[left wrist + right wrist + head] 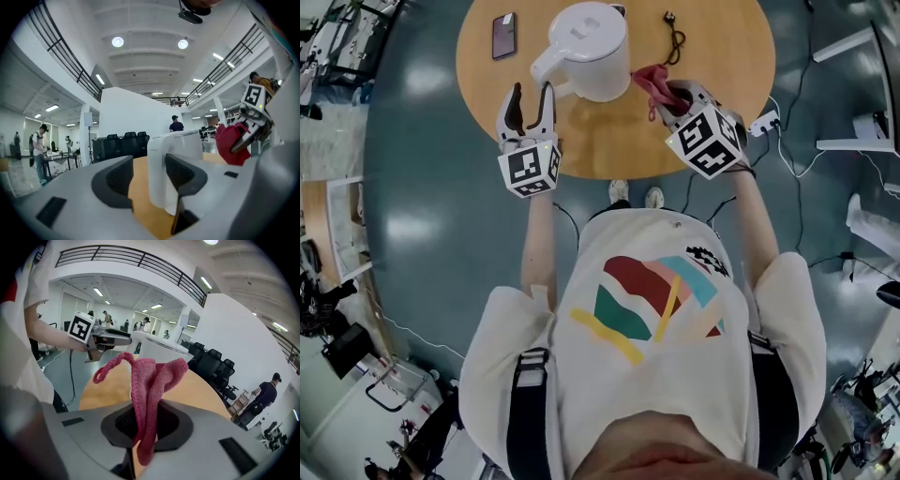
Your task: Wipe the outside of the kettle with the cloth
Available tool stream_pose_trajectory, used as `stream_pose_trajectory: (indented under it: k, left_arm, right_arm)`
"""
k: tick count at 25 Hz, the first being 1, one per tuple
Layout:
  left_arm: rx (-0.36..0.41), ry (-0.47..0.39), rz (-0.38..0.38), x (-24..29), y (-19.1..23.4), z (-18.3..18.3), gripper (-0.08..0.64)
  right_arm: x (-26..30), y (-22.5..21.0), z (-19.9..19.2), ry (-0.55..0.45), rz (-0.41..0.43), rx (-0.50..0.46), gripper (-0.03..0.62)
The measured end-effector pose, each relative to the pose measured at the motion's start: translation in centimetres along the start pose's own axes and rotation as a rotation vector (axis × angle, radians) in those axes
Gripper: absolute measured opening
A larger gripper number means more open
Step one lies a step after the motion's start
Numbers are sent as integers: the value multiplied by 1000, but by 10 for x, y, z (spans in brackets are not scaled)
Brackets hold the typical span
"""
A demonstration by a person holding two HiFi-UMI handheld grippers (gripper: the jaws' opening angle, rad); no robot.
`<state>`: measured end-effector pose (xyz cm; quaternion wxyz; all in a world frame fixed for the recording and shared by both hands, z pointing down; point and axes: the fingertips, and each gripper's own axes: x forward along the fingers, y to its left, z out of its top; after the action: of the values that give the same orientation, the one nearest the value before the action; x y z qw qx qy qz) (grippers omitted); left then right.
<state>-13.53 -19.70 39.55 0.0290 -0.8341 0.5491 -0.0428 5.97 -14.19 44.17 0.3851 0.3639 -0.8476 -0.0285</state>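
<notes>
**Kettle wipe: all lined up, no actual rubbing yet**

Starting big: round wooden table (712, 122), with the white kettle (586, 42) parked on the far half of it, roughly mid-width. Stands upright, so long axis straight up and down, lid on top. Has its handle (546, 67) poking toward the near-left, right at the left hand-held gripper (532, 92).

Looks like the get-set step rather than real wiping. Left hand-held gripper: held level and spread wide open around the handle, which sits in the gap nearer the right-hand jaw. No squeeze on it as far as can be seen. Right hand-held gripper (670, 98): clamped on the red knitted cloth (649, 80), up just beside the kettle's right wall. Can't tell if fabric and wall are touching.

Next move, at a guess: close the left jaws on the handle to stop the kettle sliding or spinning. Then press the cloth flat to the wall and sweep round. Probably wants a light push, since likely to skid or tip if empty. Also worth bunching that loose loop of cloth so it doesn't just flap.

Small stuff: phone (503, 36) and a plug cable (675, 39) at the far edge, either side of the kettle, not in the way.
</notes>
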Motion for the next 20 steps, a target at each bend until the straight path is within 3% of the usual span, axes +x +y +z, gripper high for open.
stream_pose_trajectory:
  k: [2,6,13,16,20]
  left_arm:
    - [49,12,11,16,16,1,262]
    - [55,16,29,49,43,0,261]
    - [72,44,-12,121,60,6,261]
    - [29,42,-21,133,55,10,261]
    - [-21,-12,24,107,47,12,261]
  right_arm:
    - [4,-2,2,-2,3,1,38]
    - [13,-5,11,-23,11,16,38]
    - [13,-17,35,-164,0,161,38]
    - [12,-15,44,-235,-14,190,38]
    - [19,-3,51,-271,-26,156,38]
